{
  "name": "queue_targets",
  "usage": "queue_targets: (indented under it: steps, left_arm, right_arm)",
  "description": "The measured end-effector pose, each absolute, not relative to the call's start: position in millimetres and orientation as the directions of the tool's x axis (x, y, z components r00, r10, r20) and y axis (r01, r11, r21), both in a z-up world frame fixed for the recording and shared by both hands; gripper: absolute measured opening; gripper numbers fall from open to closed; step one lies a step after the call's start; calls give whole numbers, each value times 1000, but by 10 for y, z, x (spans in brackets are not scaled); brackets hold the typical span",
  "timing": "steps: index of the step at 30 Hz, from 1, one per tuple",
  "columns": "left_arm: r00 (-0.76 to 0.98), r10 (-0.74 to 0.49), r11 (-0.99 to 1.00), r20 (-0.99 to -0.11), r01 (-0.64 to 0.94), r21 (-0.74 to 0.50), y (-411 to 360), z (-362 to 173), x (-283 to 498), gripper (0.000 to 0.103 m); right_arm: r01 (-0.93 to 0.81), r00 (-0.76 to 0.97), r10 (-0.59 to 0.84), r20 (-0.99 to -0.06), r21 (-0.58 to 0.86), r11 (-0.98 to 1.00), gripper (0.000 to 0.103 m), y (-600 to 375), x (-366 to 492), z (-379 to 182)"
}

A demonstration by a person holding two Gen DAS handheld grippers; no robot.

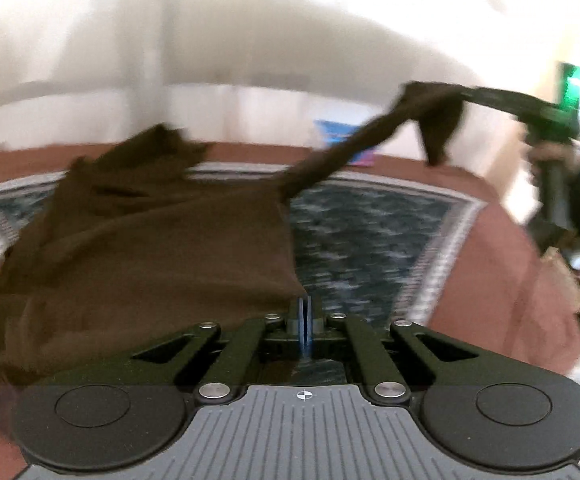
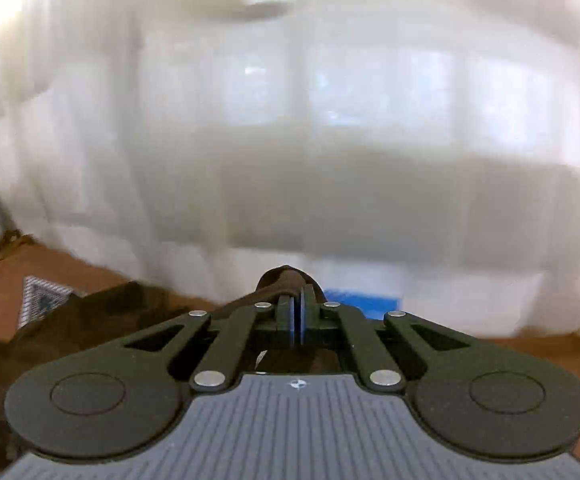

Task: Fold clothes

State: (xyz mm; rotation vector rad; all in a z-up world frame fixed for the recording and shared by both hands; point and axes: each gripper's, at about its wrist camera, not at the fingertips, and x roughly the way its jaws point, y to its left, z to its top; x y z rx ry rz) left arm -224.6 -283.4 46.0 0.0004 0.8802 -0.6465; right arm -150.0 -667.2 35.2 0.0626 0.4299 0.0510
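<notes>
Here both grippers, left gripper (image 1: 305,312) and right gripper (image 2: 297,312), clench brown garment (image 1: 150,248); patterned rug (image 1: 362,232) beneath.

The left tool (image 1: 305,312) has its jaws pressed together at the near corner of a dark brown garment (image 1: 138,240), which lies spread over a patterned blue rug (image 1: 354,240) on a reddish-brown floor (image 1: 502,272). The right tool (image 1: 466,94), held high at the right, grips a stretched strip of the same garment; the view is blurred
</notes>
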Motion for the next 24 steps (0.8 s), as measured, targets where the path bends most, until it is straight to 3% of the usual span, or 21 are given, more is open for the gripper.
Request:
queue_targets:
  steps: [7, 11, 17, 18, 20, 22, 24]
  left_arm:
    - [271, -648, 658, -711, 669, -345, -3700, 301, -2361, 0]
    - [161, -632, 626, -758, 683, -377, -4126, -132, -2412, 0]
    - [122, -597, 641, -793, 666, -380, -4218, -443, -2349, 1]
    - [116, -591, 645, -798, 663, -381, -4227, -490, -2337, 3]
    - [106, -580, 651, -808, 657, -381, -4246, -582, -2313, 24]
    - [95, -568, 657, -817, 650, -381, -4265, -674, -2290, 30]
    - [96, -569, 662, -816, 643, -386, -4248, -698, -2272, 44]
  right_arm:
    - [106, 902, -101, -420, -12, 994, 3, -7285, -1368, 428]
    - [195, 842, -193, -503, -49, 980, 3, -7614, -1344, 102]
    - [286, 627, -255, -736, -88, 954, 3, -7878, -1347, -931]
    - [297, 588, -255, -768, -87, 951, 4, -7888, -1368, -1092]
    - [312, 539, -261, -801, -98, 945, 4, -7863, -1440, -1274]
    - [320, 511, -275, -814, -117, 940, 8, -7804, -1534, -1349]
    - [328, 488, -290, -823, -136, 935, 27, -7743, -1622, -1406]
